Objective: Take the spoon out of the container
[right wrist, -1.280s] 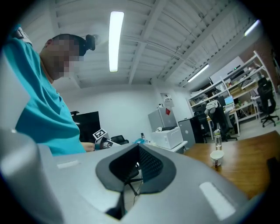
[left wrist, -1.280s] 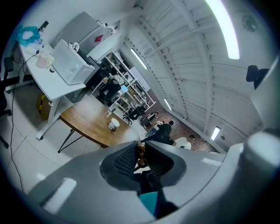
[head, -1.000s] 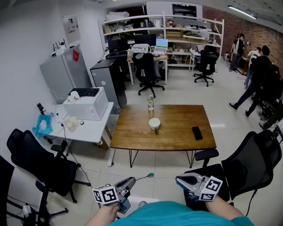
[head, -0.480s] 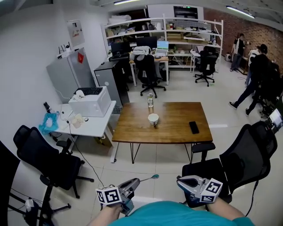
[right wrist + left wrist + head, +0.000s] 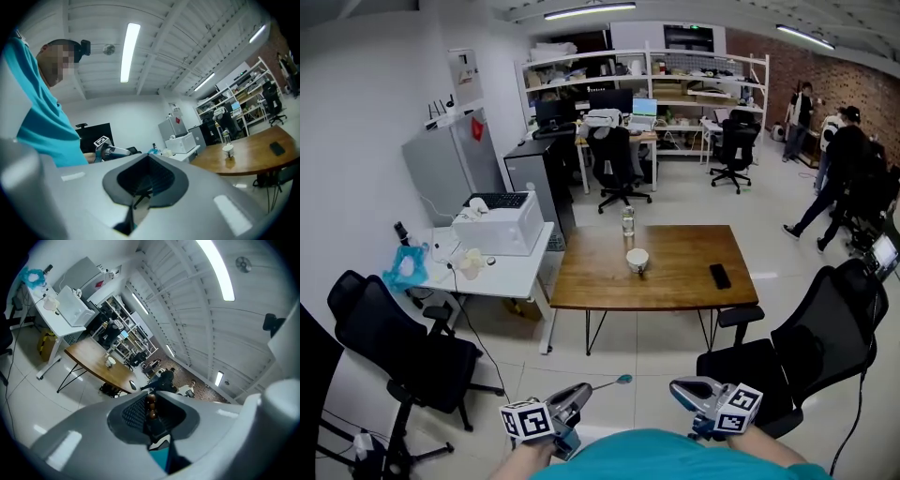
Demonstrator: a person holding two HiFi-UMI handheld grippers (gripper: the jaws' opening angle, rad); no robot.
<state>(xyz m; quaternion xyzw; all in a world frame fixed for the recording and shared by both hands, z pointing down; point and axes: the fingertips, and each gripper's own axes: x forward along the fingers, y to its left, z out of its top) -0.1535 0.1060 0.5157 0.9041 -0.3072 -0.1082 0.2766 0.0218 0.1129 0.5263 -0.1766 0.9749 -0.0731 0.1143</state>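
Note:
My left gripper (image 5: 579,394) is shut on a thin spoon (image 5: 609,383); its teal bowl end points forward over the floor. In the left gripper view the spoon's beaded brown handle (image 5: 150,404) stands clamped between the dark pads. A white cup (image 5: 637,260) stands on the wooden table (image 5: 684,281), well ahead of both grippers. My right gripper (image 5: 680,390) hangs low on the right, near my body, jaws together with nothing between them. The right gripper view shows the same cup (image 5: 228,150) far off.
A clear bottle (image 5: 628,221) stands behind the cup and a black phone (image 5: 719,276) lies at the table's right. Black office chairs (image 5: 811,347) flank me on both sides. A white side table (image 5: 492,272) holds a printer. People walk at the far right.
The head view has shifted a little, so the table sits slightly differently in frame. Both grippers stay low by my body, the left still holding the spoon.

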